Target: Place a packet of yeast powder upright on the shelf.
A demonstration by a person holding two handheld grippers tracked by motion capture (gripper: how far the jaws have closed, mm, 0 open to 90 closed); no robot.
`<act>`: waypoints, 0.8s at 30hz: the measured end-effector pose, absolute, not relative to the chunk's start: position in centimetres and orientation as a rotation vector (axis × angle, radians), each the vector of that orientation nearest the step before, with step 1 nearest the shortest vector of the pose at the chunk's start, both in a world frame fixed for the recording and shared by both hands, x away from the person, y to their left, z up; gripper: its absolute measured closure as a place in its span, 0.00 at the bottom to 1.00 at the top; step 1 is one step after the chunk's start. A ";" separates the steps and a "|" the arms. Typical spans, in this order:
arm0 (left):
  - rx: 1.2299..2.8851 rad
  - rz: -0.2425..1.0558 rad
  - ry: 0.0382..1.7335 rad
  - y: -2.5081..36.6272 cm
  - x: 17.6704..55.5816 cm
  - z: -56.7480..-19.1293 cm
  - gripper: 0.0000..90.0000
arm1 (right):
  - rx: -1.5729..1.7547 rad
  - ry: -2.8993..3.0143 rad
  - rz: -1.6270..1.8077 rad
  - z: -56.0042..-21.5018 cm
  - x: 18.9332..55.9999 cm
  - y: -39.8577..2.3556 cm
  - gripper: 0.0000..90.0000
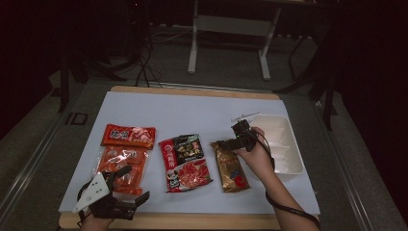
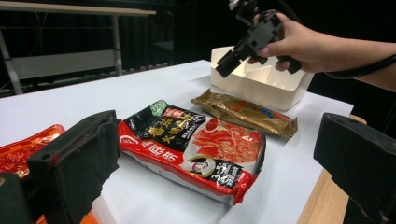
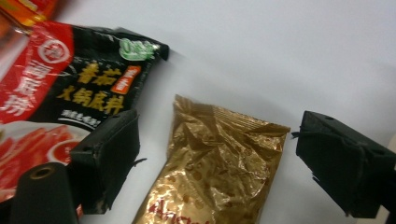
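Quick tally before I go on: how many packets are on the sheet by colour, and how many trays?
Orange packets: 1
Red-and-black packets: 1
Gold packets: 1
White trays: 1
Total: 4

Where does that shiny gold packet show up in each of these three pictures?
High view: the gold packet lies right of centre, under the right gripper.
Left gripper view: upper middle, before the white tray.
Right gripper view: bottom centre, between the black jaws.
Shared landmark: the red and black packet beside it.
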State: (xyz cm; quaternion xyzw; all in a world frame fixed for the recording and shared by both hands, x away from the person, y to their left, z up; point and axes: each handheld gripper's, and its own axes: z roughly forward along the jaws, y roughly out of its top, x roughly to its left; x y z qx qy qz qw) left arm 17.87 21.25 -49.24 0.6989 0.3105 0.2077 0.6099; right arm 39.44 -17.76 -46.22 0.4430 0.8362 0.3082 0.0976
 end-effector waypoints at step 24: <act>1.625 0.472 0.718 21.2 18.0 -49.4 0.01 | 1.468 2.541 0.539 -50.4 43.0 -16.2 0.25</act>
